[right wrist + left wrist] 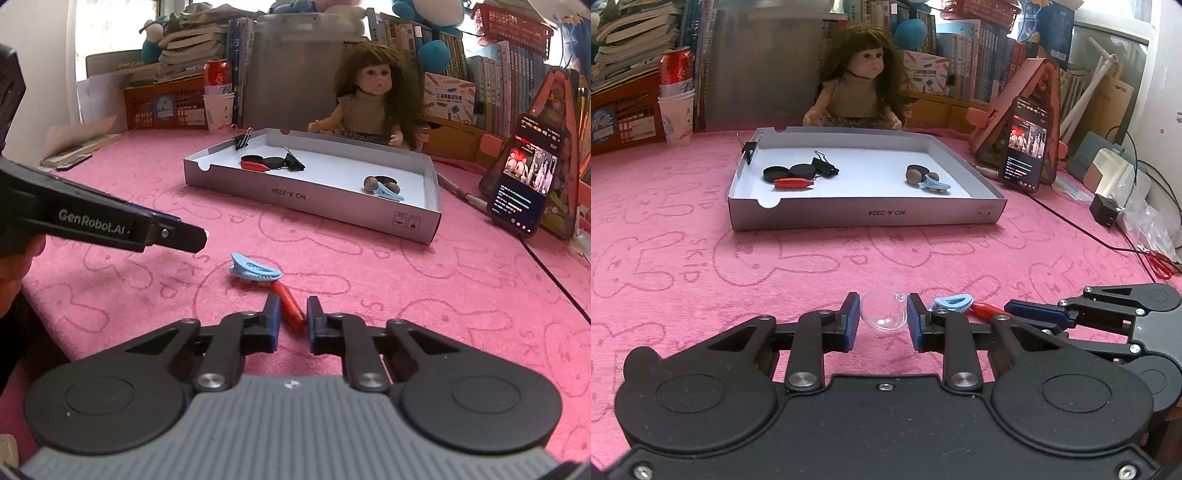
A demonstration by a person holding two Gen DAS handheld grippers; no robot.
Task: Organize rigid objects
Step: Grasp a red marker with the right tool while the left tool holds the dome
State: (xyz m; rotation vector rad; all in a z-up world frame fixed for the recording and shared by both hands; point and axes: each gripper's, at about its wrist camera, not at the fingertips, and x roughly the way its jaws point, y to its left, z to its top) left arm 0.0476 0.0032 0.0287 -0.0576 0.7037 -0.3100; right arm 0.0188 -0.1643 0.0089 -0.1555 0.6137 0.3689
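Note:
A clear plastic half-sphere (882,312) lies on the pink cloth between the fingers of my left gripper (882,317); the jaws stand around it and look slightly apart from it. My right gripper (290,319) is open around a red clip (291,304), with its jaws close to the clip's sides. A blue clip (253,271) lies just beyond the red one and also shows in the left wrist view (951,302). The grey cardboard tray (864,214) holds black discs (790,172), a black binder clip (823,166), a red clip (794,183), brown balls (916,175) and a blue clip (936,185).
A doll (857,81) sits behind the tray. A phone (1027,144) leans on a stand at the right, with a cable and red scissors (1161,264) near the cloth's right edge. A red can in a paper cup (676,96) stands at the back left.

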